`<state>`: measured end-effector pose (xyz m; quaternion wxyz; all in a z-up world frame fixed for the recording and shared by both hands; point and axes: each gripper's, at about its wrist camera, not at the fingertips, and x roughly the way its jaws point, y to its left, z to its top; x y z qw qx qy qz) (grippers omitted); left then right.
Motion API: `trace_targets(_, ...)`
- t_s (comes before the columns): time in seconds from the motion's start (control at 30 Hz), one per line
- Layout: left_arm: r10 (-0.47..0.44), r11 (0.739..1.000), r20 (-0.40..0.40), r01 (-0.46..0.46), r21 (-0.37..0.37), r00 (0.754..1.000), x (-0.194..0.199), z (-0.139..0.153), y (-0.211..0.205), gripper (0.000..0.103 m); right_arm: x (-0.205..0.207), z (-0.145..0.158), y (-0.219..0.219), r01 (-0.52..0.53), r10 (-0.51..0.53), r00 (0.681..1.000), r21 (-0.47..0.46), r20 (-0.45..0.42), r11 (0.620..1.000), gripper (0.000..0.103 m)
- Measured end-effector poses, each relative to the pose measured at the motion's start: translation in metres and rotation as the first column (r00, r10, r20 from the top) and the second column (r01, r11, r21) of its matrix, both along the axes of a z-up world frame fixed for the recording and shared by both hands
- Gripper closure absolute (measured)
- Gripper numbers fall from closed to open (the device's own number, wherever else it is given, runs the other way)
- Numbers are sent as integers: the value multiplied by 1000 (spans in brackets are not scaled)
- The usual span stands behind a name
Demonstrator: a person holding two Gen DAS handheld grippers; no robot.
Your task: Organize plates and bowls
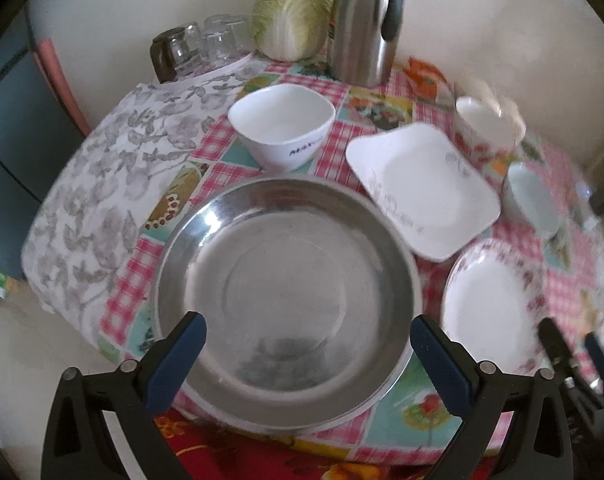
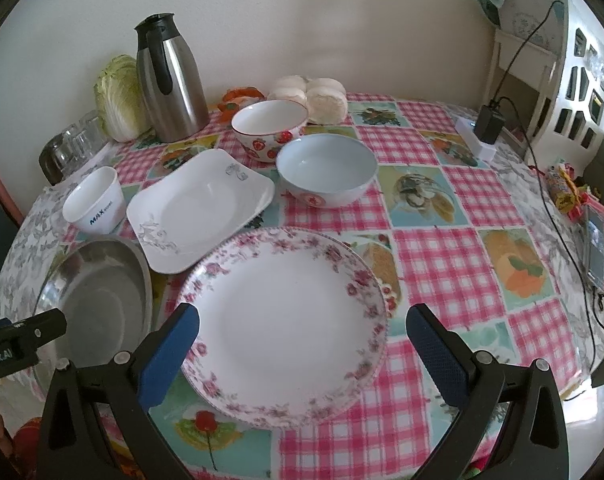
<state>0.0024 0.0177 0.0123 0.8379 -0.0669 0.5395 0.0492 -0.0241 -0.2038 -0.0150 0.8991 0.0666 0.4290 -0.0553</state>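
Both wide open, holding nothing: left gripper (image 1: 308,344) over steel plate (image 1: 290,300); right gripper (image 2: 302,340) over floral plate (image 2: 286,320), square plate (image 2: 200,208) at 11 o'clock; better to pinch near rim, lift level, stack gently.

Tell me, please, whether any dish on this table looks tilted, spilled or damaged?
Only the square white plate: its near corner rides up on the steel basin's rim, so it sits tilted. Nothing looks spilled or broken.

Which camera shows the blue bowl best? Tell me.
The right wrist view: the blue bowl sits whole and sharp near the middle. The left wrist view catches it only blurred at the right edge.
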Motion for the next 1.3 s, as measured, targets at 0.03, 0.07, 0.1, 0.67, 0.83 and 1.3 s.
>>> trace_targets(0.03,15,999,12,-14,-30,1000,2,0,5,0,3,0,1,-9,9,1000,14,3,1000,0)
trace_targets(0.07,30,998,22,-29,-52,999,4,1,10,0,5,-1,3,-20,20,1000,29,5,999,0)
trace_targets(0.1,55,995,31,-52,-80,998,7,0,17,0,8,-1,5,-28,28,1000,41,8,999,0)
trace_targets(0.67,265,951,76,-248,-182,961,17,-25,109,0,46,-21,78,-307,311,950,124,-15,944,10)
trace_targets(0.83,369,921,49,-358,-155,928,9,-34,132,2,52,-33,93,-349,362,930,153,-66,925,28)
trace_targets(1.3,405,866,-130,-426,-262,905,6,-79,150,37,57,-48,107,-402,433,894,223,-112,888,77)
